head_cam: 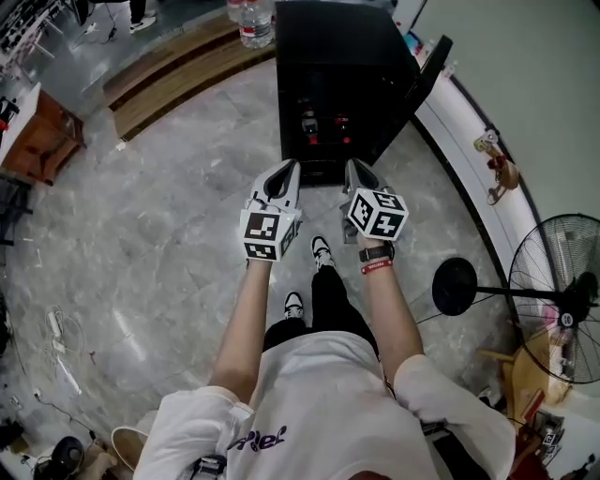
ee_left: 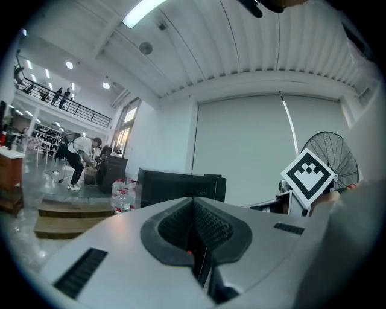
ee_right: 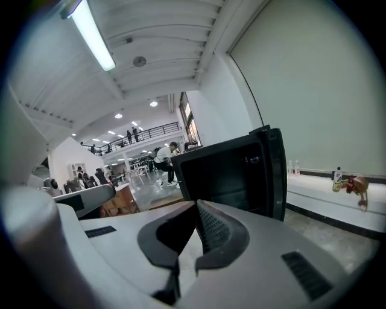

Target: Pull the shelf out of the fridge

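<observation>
A black mini fridge (head_cam: 337, 75) stands on the floor ahead, its door (head_cam: 427, 70) swung open to the right. Red items (head_cam: 323, 124) show in its dark inside; the shelf itself is too dark to make out. Both grippers are held side by side just short of the fridge's front and point at it. My left gripper (head_cam: 286, 167) is shut with nothing between its pads (ee_left: 208, 226). My right gripper (head_cam: 354, 166) is also shut and empty. In the left gripper view the fridge (ee_left: 181, 187) lies beyond the jaws; in the right gripper view its open front (ee_right: 232, 175) does.
Water bottles (head_cam: 253, 23) stand on a wooden step (head_cam: 178, 75) behind and left of the fridge. A white ledge (head_cam: 473, 141) curves along the right wall, with a small toy (head_cam: 499, 171) on it. A standing fan (head_cam: 562, 300) and its round base (head_cam: 455, 286) are at the right.
</observation>
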The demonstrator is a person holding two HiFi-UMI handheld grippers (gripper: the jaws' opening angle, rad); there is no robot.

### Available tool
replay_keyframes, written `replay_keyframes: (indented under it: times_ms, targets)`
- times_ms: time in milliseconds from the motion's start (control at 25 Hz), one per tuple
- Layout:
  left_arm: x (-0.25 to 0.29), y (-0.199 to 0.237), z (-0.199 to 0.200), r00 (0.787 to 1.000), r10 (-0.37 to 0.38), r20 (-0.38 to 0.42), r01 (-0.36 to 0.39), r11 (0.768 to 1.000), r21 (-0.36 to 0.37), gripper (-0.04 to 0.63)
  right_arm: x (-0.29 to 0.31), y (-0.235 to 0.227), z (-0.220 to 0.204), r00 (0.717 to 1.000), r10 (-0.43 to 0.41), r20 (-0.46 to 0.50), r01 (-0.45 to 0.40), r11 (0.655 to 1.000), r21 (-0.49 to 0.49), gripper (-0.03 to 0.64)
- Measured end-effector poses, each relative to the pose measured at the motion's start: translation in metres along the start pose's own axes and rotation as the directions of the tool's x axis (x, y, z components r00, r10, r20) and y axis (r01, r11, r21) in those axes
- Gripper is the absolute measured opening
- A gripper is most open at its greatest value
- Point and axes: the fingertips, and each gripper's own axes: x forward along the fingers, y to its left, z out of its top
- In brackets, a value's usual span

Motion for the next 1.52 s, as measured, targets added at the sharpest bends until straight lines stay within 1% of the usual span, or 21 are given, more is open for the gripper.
replay_keyframes:
  times_ms: [240, 360, 480, 840, 1040, 1160, 1360, 1520]
  targets:
    - [0.041, 0.006, -0.022, 0.999, 0.008, -0.032, -0.008, 1.0, -0.015, 0.018, 0.044, -0.034, -0.018, 1.0, 0.004, -0.026, -0.002, 0.997, 0.072, 0.002]
    - [0.058, 0.004, -0.028, 0.999, 0.006, -0.042, -0.006, 1.0, -0.013, 0.018, 0.059, -0.051, -0.026, 0.999, 0.01, -0.031, -0.006, 0.991, 0.13, 0.007]
    - [0.076, 0.0, -0.036, 0.999, 0.0, -0.052, 0.0, 1.0, -0.007, 0.018, 0.076, -0.066, -0.032, 0.999, 0.026, -0.028, -0.02, 0.984, 0.178, 0.035]
    - [0.118, 0.009, -0.066, 0.996, 0.01, -0.09, -0.013, 0.999, -0.03, 0.018, 0.13, -0.102, -0.054, 0.999, 0.042, -0.028, -0.033, 0.96, 0.278, 0.068]
    - [0.136, 0.024, -0.087, 0.993, 0.027, -0.117, -0.032, 0.999, -0.04, 0.018, 0.165, -0.113, -0.076, 0.997, 0.049, -0.061, -0.031, 0.965, 0.26, 0.094]
    - [0.146, 0.033, -0.098, 0.991, 0.031, -0.128, -0.036, 0.999, -0.039, 0.018, 0.185, -0.117, -0.087, 0.996, 0.059, -0.064, -0.039, 0.959, 0.279, 0.118]
    - [0.16, 0.045, -0.109, 0.99, 0.036, -0.134, -0.042, 0.998, -0.045, 0.018, 0.216, -0.124, -0.1, 0.996, 0.074, -0.054, -0.05, 0.934, 0.355, 0.141]
    - [0.168, 0.056, -0.12, 0.989, 0.042, -0.143, -0.05, 0.997, -0.053, 0.018, 0.243, -0.133, -0.111, 0.996, 0.088, -0.027, -0.067, 0.891, 0.449, 0.176]
